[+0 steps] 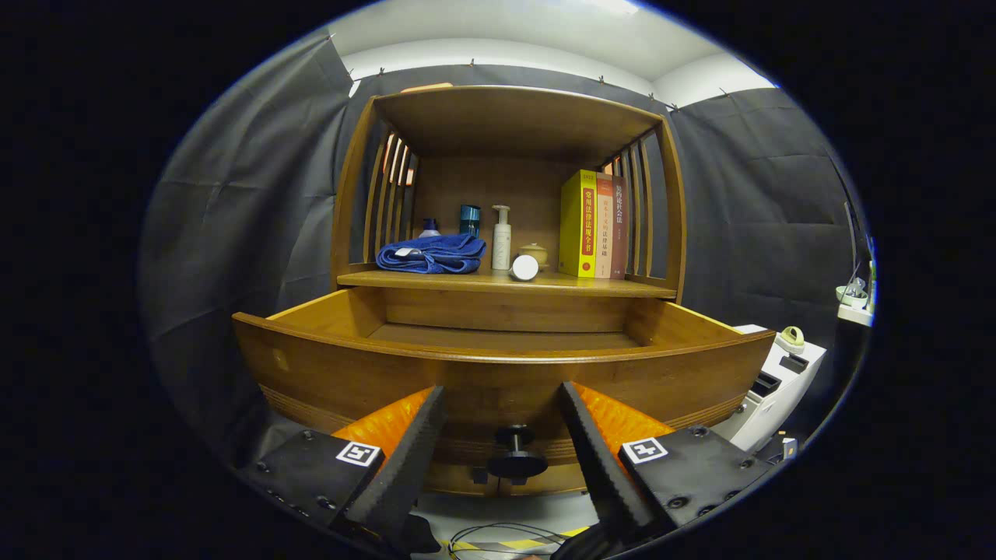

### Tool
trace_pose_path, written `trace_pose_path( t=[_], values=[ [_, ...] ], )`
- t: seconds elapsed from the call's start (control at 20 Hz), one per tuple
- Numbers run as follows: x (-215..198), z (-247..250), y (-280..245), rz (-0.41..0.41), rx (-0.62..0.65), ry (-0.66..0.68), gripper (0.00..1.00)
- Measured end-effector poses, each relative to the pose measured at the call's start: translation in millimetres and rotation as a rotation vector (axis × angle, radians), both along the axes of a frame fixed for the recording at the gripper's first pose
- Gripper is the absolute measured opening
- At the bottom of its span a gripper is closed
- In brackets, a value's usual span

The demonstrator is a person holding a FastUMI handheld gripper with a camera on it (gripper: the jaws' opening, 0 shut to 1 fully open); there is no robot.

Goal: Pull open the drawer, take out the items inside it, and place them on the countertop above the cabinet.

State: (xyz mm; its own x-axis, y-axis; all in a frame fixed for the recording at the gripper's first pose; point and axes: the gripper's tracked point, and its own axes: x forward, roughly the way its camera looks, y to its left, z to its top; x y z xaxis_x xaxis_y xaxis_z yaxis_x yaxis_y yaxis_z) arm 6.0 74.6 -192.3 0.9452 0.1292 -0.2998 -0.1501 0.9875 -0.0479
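The gripper hangs with fingers spread apart, the drawer's dark knob between them, untouched. The wooden drawer stands pulled open. On the countertop above rest a folded blue towel, pump bottle and books.
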Motion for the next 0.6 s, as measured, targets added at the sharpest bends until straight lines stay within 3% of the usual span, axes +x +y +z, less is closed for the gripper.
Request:
trace_pose_path(
  t=[0.6],
  values=[
    [17.6, -4.8, 2.7, -0.002, 0.0, 0.017, 0.97]
  ],
)
